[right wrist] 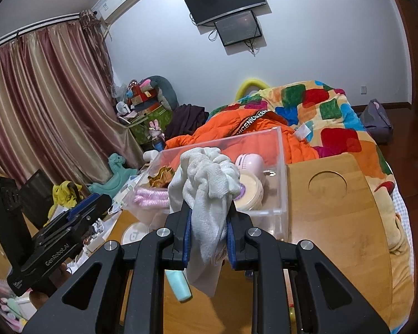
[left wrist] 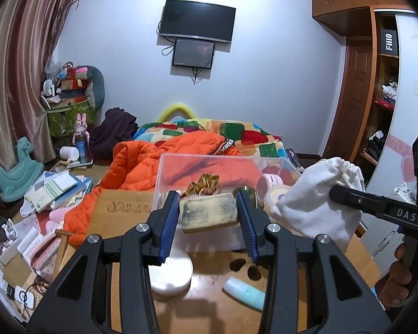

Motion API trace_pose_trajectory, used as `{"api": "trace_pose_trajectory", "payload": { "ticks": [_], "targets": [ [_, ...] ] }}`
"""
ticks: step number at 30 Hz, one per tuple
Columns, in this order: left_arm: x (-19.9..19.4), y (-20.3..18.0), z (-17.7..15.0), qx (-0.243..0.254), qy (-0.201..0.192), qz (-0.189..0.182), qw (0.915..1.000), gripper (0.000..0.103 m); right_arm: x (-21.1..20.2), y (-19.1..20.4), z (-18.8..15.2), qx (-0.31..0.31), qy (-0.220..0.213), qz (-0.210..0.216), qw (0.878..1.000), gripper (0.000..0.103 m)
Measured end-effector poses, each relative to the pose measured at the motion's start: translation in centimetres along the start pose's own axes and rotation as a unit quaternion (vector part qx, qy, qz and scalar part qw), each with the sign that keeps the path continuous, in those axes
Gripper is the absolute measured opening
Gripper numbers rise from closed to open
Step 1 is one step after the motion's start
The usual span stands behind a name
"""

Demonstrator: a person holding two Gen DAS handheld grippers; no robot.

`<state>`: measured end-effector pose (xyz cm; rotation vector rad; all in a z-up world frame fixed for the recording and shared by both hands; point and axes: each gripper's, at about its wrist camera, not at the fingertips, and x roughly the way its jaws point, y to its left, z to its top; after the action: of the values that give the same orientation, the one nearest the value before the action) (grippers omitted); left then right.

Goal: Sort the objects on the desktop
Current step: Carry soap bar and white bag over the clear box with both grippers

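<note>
Left tool (left wrist: 209, 217) – jaws part-way closed on a worn yellowish block (left wrist: 207, 215), pads on its two short ends, block level and clear of the surface (left wrist: 206, 317). Right tool (right wrist: 207, 236) – jaws pinched tight on a white cloth pouch (right wrist: 206, 194), which bunches above the pads and trails limp below them.

Landmark: the clear box (left wrist: 164, 183), open-topped, at the far edge of the surface.
- Block hangs just in front of the box's near wall, about at rim height.
- Pouch is also just in front of the near wall, right of the block.
- Already inside the box: gold foil piece (left wrist: 204, 182), pink round item (right wrist: 249, 164), cream round tin (right wrist: 249, 190).
- On the surface nearer than the box: white round lid (left wrist: 170, 275), pale green tube (left wrist: 245, 292), two dark pebbles (left wrist: 245, 268).

Judgement: both loads look mid-carry toward the box. To do it well – clear the near wall before moving forward, keep the block level so it doesn't pivot between the pads, and release low over free floor, left of the tin. Lift the pouch's trailing tail fully over the rim first, or it may snag and drag the box.
</note>
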<state>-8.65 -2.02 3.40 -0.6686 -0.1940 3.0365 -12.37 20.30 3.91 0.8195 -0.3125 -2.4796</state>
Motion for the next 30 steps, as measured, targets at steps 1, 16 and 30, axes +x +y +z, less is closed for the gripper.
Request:
{"api": "trace_pose_trajectory", "payload": {
  "ticks": [1, 16, 30],
  "targets": [
    [0.2, 0.0, 0.4, 0.003, -0.001, 0.0, 1.0, 0.041, 0.2, -0.1, 0.3, 0.003, 0.001, 0.002, 1.0, 0.018],
    [4.6, 1.4, 3.9, 0.008, 0.015, 0.021, 0.9996, 0.041, 5.0, -0.5, 3.5, 0.043, 0.013, 0.018, 0.999, 0.018],
    [12.1, 3.1, 5.6, 0.006, 0.078, 0.047, 0.9958, 0.041, 11.6, -1.0, 5.2, 0.055, 0.054, -0.027, 0.997, 0.018]
  ]
}}
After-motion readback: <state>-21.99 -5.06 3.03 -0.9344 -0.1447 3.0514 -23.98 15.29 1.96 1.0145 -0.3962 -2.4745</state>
